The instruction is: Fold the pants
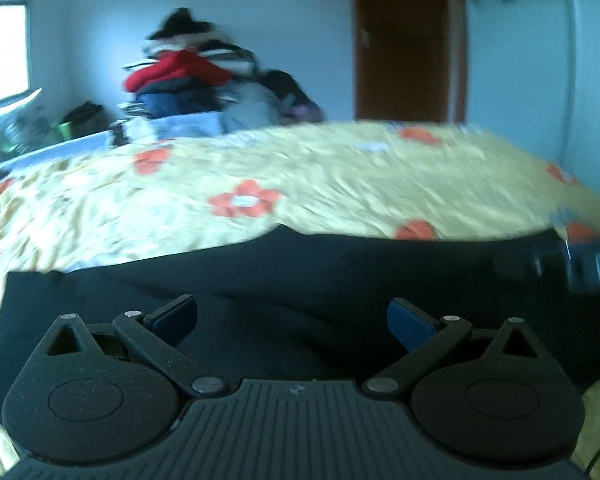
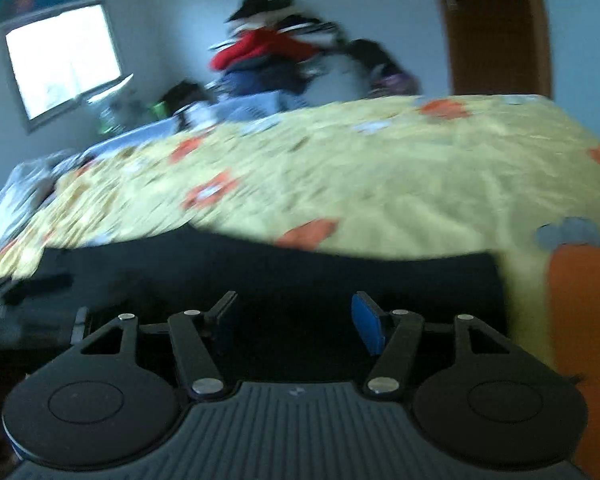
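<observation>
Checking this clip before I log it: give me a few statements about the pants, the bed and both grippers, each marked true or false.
1. The left gripper has its fingers spread apart with nothing between them. True.
2. The pants are red. False: they are black; the red item sits in the clothes pile at the far end.
3. The pants lie on a yellow bedspread with orange flowers. True.
4. The right gripper is shut on the pants. False: its fingers are apart above the dark cloth.
5. A window shows in the right wrist view. True.
</observation>
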Tool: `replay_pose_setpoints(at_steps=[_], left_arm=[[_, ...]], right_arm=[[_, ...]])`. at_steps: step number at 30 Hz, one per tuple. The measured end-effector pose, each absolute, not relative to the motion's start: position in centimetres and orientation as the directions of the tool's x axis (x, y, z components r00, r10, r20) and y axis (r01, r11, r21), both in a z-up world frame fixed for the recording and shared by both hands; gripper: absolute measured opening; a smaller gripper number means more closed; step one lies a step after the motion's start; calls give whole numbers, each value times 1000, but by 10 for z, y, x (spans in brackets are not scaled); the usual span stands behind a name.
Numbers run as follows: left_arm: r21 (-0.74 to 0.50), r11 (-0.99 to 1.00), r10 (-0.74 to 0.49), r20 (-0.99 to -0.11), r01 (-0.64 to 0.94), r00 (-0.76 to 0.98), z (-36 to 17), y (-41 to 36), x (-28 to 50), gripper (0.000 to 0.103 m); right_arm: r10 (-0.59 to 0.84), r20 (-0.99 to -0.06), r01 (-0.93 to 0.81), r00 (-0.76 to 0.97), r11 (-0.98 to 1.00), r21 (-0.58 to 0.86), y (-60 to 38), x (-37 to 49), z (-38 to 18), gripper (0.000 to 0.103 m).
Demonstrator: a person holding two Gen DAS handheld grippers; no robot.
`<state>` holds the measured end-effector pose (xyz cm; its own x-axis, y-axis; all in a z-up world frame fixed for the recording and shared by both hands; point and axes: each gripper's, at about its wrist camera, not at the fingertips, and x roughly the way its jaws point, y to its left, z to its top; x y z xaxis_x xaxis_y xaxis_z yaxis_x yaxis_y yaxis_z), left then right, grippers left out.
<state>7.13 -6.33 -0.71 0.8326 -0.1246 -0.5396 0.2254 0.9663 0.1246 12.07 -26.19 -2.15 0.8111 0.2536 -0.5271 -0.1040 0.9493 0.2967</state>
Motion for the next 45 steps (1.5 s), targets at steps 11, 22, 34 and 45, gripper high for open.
replay_pose_setpoints(at_steps=[11, 22, 34, 45], left_arm=[[158, 954, -126, -559, 254, 819, -28, -64, 55, 103], [100, 963, -163, -520, 250, 838, -14, -26, 44, 103], [16, 996, -58, -575, 82, 816, -19, 57, 64, 102], [14, 998, 60, -544, -62, 837, -14, 109, 62, 102]], right_arm=[[193, -576, -48, 794, 965, 258, -262, 133, -28, 86], [189, -612, -173, 768, 981, 86, -198, 128, -38, 102], [164, -595, -184, 787, 983, 28, -173, 126, -50, 103], [151, -539, -185, 829, 983, -10, -146, 112, -31, 103]])
